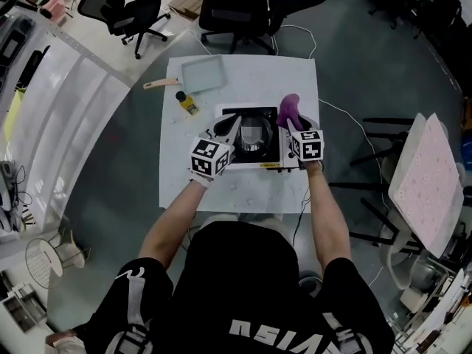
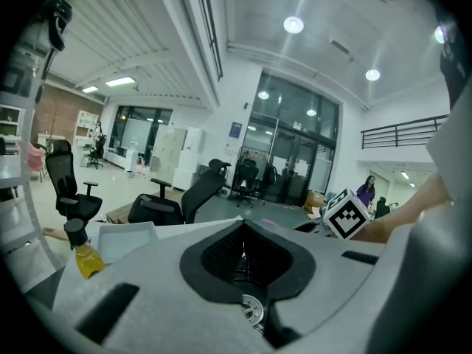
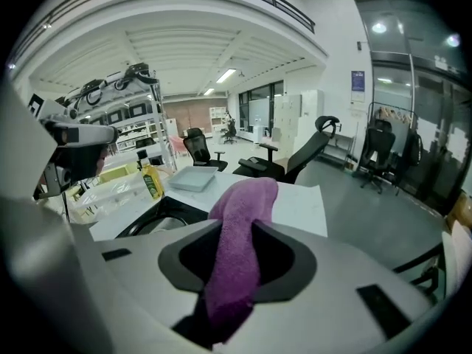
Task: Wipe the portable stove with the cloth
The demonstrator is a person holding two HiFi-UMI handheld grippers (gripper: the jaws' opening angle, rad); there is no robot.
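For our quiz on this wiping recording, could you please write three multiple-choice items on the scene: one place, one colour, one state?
1. Where is the tray? A on the stove; B on the table beyond the stove; C on the floor.
2. What colour is the cloth? A purple; B green; C white.
3. How is the right gripper? A open and empty; B shut with nothing in it; C shut on the cloth.
Answers: B, the head view shows it on the table past the stove; A, it shows purple in both views; C, its jaws pinch the cloth.
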